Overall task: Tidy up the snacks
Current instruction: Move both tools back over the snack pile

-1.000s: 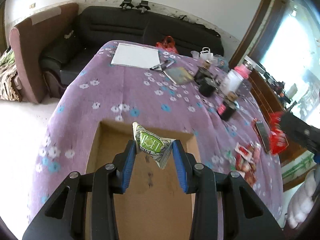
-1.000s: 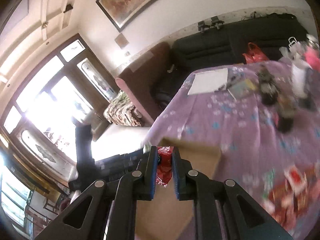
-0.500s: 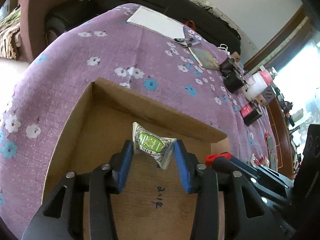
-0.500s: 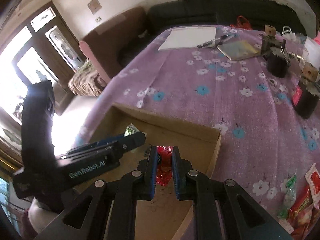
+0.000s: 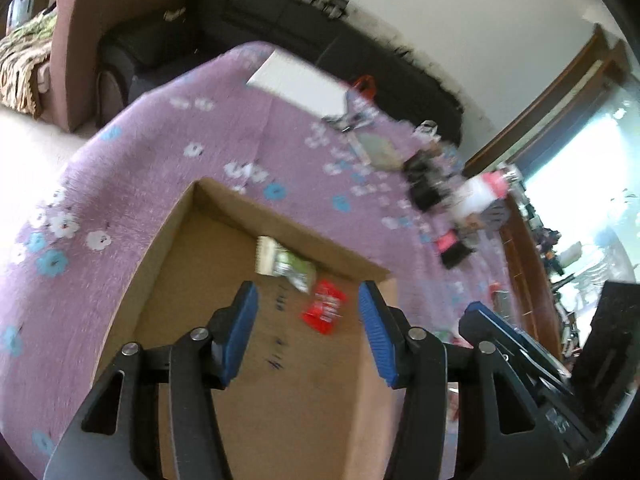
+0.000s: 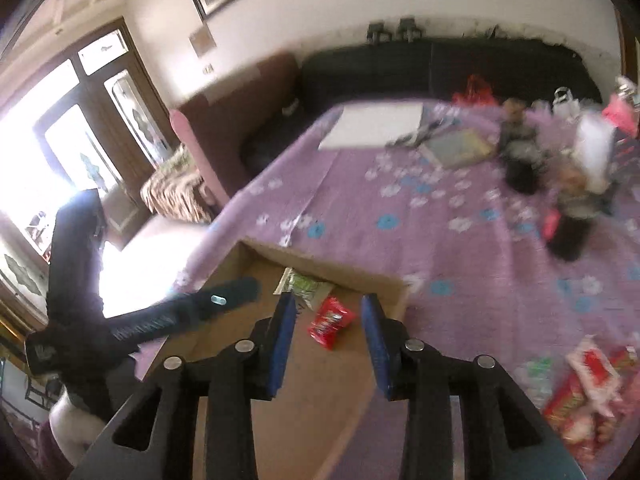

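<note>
A cardboard box [image 5: 176, 264] sits on the purple flowered tablecloth. Inside it, by the far wall, lie a green-and-white snack packet [image 5: 286, 266] and a red snack packet [image 5: 325, 307]. My left gripper [image 5: 306, 304] hovers over the box with its jaws opening; nothing is pressed between them. The right wrist view shows the same green packet [image 6: 306, 286] and red packet [image 6: 330, 322] lying loose on the box [image 6: 332, 268] floor. My right gripper [image 6: 329, 316] is above the red packet, its jaws opening and the pads off it. The left gripper's body [image 6: 160, 320] shows at left.
More red snack packets [image 6: 584, 384] lie on the cloth to the right of the box. Farther back stand dark jars [image 6: 568, 236], a white bottle [image 6: 594, 148], a notebook [image 6: 456, 148] and a white paper pad [image 6: 376, 124]. A black sofa [image 5: 328, 44] runs along the wall.
Both grippers have opened and let go of their packets: the green one and the red one now lie on the box floor. Both hands came down over the box.
</note>
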Motion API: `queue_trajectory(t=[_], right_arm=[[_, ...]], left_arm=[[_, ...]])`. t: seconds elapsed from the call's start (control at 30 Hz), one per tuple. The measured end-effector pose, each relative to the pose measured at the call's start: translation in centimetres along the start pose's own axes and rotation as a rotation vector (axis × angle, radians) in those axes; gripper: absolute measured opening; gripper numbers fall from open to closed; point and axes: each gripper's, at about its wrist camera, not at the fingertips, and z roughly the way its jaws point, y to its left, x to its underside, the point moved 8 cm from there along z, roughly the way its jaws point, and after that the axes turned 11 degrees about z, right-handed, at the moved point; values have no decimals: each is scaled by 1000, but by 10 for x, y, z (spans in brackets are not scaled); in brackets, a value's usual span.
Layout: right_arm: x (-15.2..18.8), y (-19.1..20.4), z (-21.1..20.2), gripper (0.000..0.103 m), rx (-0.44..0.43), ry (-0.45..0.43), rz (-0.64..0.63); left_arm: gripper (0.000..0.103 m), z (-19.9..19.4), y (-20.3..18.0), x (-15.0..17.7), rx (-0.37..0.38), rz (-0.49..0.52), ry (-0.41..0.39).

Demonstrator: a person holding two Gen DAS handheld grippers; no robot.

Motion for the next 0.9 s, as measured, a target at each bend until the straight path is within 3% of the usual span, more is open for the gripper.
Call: queue_trajectory(t=[0.07, 0.17, 0.33, 0.4, 0.63, 0.77, 0.9], right_arm=[[1, -16, -27, 43, 0, -28, 9], [11, -61, -70, 47, 44, -77, 39], [46, -143, -106, 47, 160, -78, 107], [63, -170, -115, 47, 166, -70, 167], [97, -218, -128, 49, 108, -60, 282], [104, -207, -120, 49, -6, -31, 307], [112, -187, -91, 49, -122, 63, 381]], left_arm=[[62, -19, -22, 5, 28, 18, -20], [66, -27, -53, 13, 46, 67, -29], [69, -3, -110, 40, 115, 154, 43], [69, 15, -129, 55, 126, 176, 85], [69, 56, -165, 87, 125, 238, 176], [69, 74, -164, 92, 119, 223, 204], [68, 87, -165, 92, 95, 245, 212]])
